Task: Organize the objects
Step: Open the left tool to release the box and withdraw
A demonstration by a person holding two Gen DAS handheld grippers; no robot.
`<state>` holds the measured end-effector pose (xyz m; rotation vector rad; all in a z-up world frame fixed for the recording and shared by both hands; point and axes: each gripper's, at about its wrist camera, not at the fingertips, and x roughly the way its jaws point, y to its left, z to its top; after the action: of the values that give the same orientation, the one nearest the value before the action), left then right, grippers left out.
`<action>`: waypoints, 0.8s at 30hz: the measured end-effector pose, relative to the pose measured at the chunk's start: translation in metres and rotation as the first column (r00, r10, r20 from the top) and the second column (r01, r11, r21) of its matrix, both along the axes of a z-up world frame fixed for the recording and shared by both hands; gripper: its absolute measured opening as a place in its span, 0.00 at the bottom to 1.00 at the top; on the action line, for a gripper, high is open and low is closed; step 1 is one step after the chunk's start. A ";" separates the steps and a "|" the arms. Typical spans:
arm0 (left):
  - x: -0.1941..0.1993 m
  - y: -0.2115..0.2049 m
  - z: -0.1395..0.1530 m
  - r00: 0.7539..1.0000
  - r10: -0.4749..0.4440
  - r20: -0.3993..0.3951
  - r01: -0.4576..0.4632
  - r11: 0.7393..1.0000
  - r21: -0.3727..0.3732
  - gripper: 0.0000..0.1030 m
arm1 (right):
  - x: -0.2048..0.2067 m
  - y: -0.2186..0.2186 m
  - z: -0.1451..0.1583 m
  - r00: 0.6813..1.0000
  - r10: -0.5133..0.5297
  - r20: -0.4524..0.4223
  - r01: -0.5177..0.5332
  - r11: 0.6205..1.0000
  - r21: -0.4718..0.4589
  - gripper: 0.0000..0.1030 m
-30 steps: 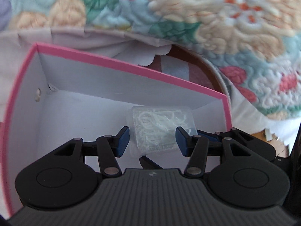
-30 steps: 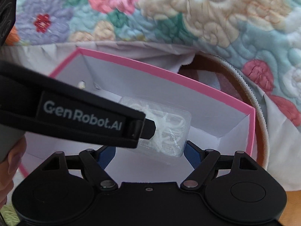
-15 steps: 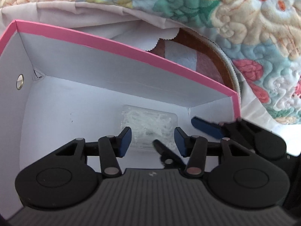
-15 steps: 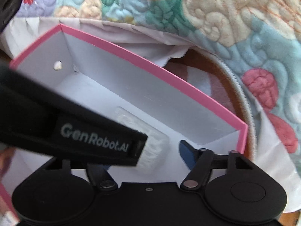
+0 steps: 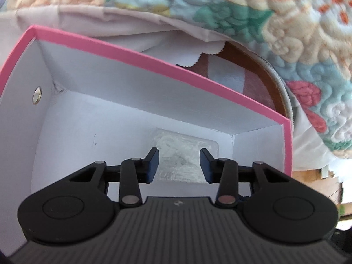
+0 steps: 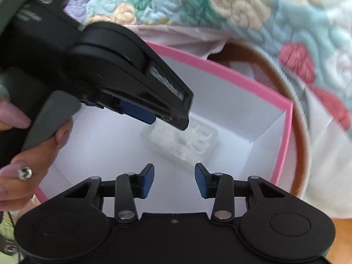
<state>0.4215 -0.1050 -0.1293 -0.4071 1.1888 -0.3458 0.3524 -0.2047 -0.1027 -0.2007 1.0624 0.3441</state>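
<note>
Where a second ago both tongs flanked the clear packet (image 6: 183,146) above the box floor, it now lies flat on the white bottom of the pink-rimmed box (image 5: 167,71), close to the far right corner, with nothing pressing on it. The left tongs (image 5: 178,165) hang just over the packet's near edge; their blue pads stand apart on either side of it without touching, and the jaws are closing on empty air. In the right wrist view these left tongs (image 6: 154,115) have drawn up and toward the left wall, their tip above the packet rather than around it. The right tongs (image 6: 173,180), wide a second ago, have pulled back to the near side of the box; they hold nothing, and their jaws are also closing, with only bare white floor between them. A hand (image 6: 24,154) with painted nails grips the left tool's handle at the frame's edge. Behind the box a flowered quilt (image 5: 253,22) drapes over a brown round thing (image 5: 267,83), partly hidden. The handover into the box appears complete: the packet is delivered and let go, and both tools seem to be withdrawing. What else remains to be sorted cannot be told, since no other loose item shows in either view.
</note>
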 end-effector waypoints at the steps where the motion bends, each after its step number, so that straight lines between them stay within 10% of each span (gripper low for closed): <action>1: -0.001 0.002 -0.001 1.000 0.004 -0.005 -0.004 1.000 0.010 0.39 | -0.001 0.000 -0.003 1.000 0.003 0.002 -0.003 1.000 -0.004 0.44; 7: -0.004 -0.002 -0.011 1.000 0.021 -0.023 -0.021 1.000 0.006 0.41 | 0.002 0.007 -0.017 1.000 0.024 -0.016 -0.024 0.999 -0.028 0.14; 13: -0.002 -0.015 -0.014 0.999 -0.003 -0.046 -0.001 0.995 -0.100 0.40 | 0.016 -0.002 -0.019 0.997 -0.082 0.005 0.082 0.995 -0.053 0.10; 17: -0.008 -0.018 -0.008 1.000 -0.012 -0.029 0.009 0.996 -0.087 0.40 | 0.006 -0.001 -0.012 0.994 -0.093 0.056 0.097 0.991 -0.091 0.12; 24: -0.053 0.012 0.037 0.995 -0.089 0.036 0.087 0.995 0.043 0.52 | -0.049 -0.020 0.027 0.989 -0.128 0.077 0.116 0.982 0.147 0.34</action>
<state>0.3690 -0.0931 -0.0924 -0.3110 1.1771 -0.4028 0.3030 -0.2243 -0.0761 -0.0223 0.9558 0.2960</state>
